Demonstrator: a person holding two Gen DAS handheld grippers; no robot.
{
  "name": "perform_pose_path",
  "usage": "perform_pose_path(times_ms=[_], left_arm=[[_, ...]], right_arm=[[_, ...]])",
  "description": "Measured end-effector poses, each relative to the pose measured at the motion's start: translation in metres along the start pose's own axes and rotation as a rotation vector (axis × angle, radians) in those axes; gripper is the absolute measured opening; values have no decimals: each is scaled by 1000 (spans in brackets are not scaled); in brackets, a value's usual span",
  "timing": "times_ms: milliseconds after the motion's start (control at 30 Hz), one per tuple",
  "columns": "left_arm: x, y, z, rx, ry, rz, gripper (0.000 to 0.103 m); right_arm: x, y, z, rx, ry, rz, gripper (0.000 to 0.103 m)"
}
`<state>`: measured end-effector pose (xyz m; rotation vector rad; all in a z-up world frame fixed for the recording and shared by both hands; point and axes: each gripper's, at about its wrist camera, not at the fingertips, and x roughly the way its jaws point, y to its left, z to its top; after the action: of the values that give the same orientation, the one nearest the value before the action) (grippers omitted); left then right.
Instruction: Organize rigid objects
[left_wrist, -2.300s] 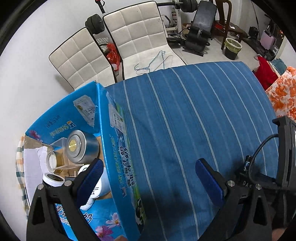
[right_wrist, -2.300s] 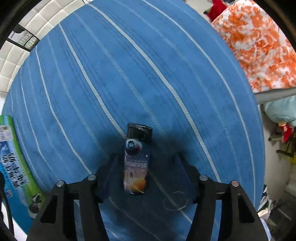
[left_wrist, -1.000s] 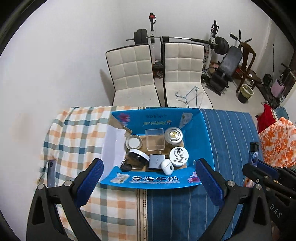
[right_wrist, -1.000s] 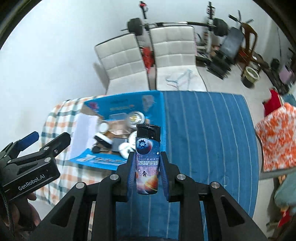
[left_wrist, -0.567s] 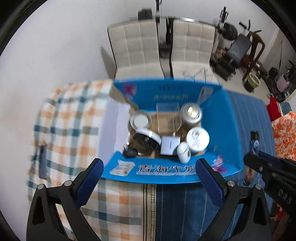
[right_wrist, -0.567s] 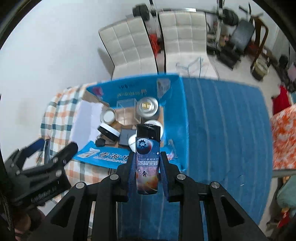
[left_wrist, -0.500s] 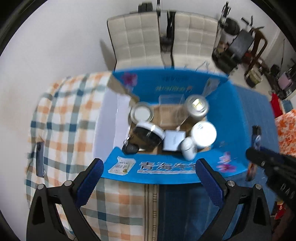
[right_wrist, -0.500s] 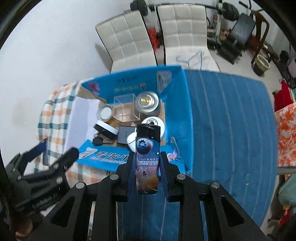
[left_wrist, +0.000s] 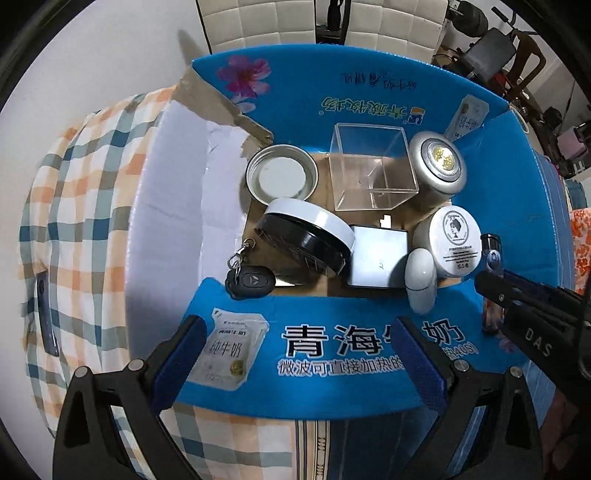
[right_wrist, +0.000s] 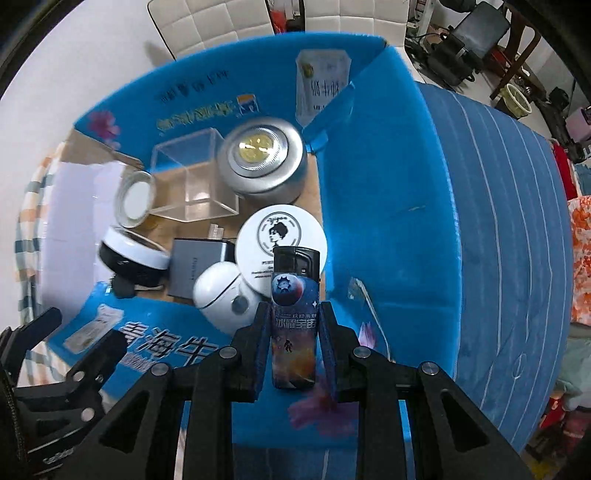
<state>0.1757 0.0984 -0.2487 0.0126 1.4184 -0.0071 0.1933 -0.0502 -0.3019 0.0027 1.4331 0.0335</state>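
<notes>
Glossy printed lighter (right_wrist: 293, 325); brushed metal tin (right_wrist: 263, 162); clear plastic cube (left_wrist: 373, 173); cardboard box (left_wrist: 332, 92).

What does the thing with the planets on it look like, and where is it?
Look at the big blue cardboard box full of round tins on the bed. Just over its near right corner, the right tool pinches a small, upright, flat lighter. Unlike the white and silver tins below, it is dark blue with a black cap and space pictures.

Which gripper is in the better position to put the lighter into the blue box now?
Right. The right gripper is shut on the lighter, above the blue box. The left gripper is open and holds nothing.
</notes>
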Motion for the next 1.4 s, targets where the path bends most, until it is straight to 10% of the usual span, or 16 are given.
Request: perform_pose_path(times_ms=[433,600,700,1400], left_arm=[[17,8,3,0,22,-3,102],[5,12,0,3,8,8,102],[-12,14,-3,1,-14,11,102],[-286,7,-48,-39,-463,-29,102]], right_arm=[[33,-6,4,-3,42,-79,32],[29,3,2,-24,39,-44,60],[13,6,-1,-23,9,-26,101],[-301,-5,-75,-36,-389,76,102]])
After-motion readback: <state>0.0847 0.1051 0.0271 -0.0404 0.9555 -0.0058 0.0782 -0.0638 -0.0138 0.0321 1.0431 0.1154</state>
